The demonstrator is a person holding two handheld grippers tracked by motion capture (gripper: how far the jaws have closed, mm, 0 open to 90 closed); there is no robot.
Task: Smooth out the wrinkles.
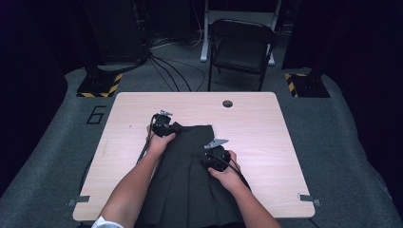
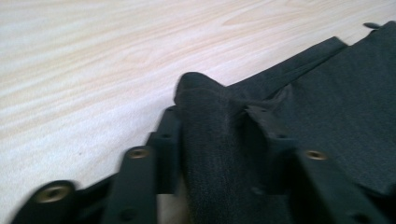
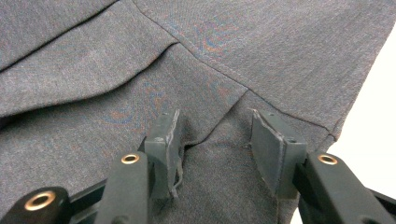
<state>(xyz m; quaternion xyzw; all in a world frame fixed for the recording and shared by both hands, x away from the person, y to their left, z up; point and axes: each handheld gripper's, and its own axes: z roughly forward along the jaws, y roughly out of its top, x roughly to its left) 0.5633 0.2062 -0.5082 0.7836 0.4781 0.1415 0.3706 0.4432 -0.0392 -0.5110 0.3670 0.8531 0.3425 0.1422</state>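
I see a dark grey pleated skirt [image 1: 190,175] lying flat on the pale wood tabletop [image 1: 266,133], its waistband toward the far side and its hem running off the near edge between my forearms. My left gripper [image 1: 162,124] sits at the far left corner of the waistband; in the left gripper view its fingers [image 2: 163,140] are pinching a raised fold of the skirt [image 2: 210,140] that bunches up between them, with cloth filling the gap and a peak of fabric standing above the tips. My right gripper [image 1: 216,156] rests on the cloth toward the right side, just below the waistband. In the right gripper view its fingers [image 3: 275,149] stand spread, pressed down onto the skirt [image 3: 140,70] with a small ridge of fabric between them; the cloth seems to touch the inner face of the left-hand finger, but I see no pinch on it. A seam runs slantwise just beyond the tips, and the skirt's edge lies close on the right of that view, with bare tabletop past it. Around the garment the tabletop is open: a wide band on the left, a wider one on the right, and a strip beyond the waistband up to a small round hole [image 1: 227,103] near the far edge. A folding chair [image 1: 242,47] stands well beyond the tabletop.
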